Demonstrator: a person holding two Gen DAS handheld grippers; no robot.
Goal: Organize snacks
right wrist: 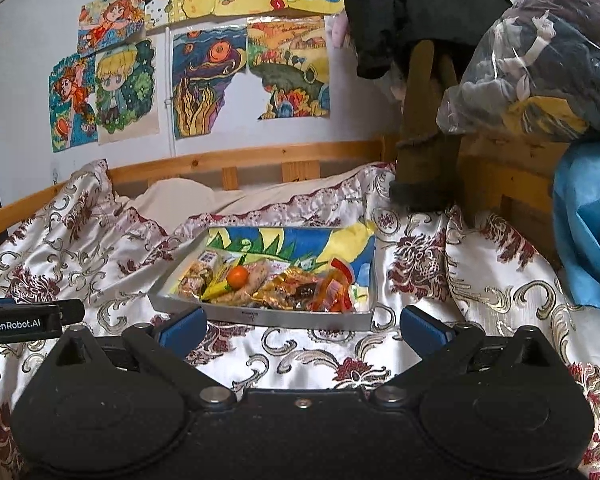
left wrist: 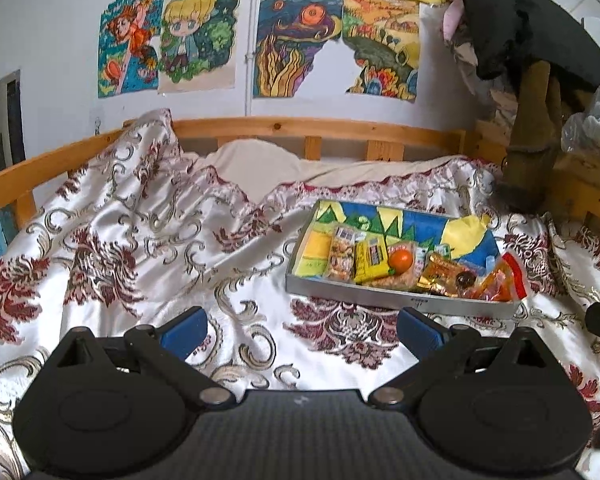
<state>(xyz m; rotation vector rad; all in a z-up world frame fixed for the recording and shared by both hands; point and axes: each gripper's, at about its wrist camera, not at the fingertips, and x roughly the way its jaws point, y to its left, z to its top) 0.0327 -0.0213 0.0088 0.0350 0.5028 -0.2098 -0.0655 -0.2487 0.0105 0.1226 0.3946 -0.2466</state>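
Snacks (right wrist: 276, 284) heaped in tray (right wrist: 260, 317), frame centre, on bed (right wrist: 100, 240) — both jaws released, empty. Risk: soft quilt tips tray, orange (right wrist: 237, 276) rolls out.

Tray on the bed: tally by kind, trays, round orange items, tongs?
Tray: 1
Round orange item: 1
Tongs: 2, left tongs and right tongs, both open, empty
Total: 4
Snack packets overlap; not countable.
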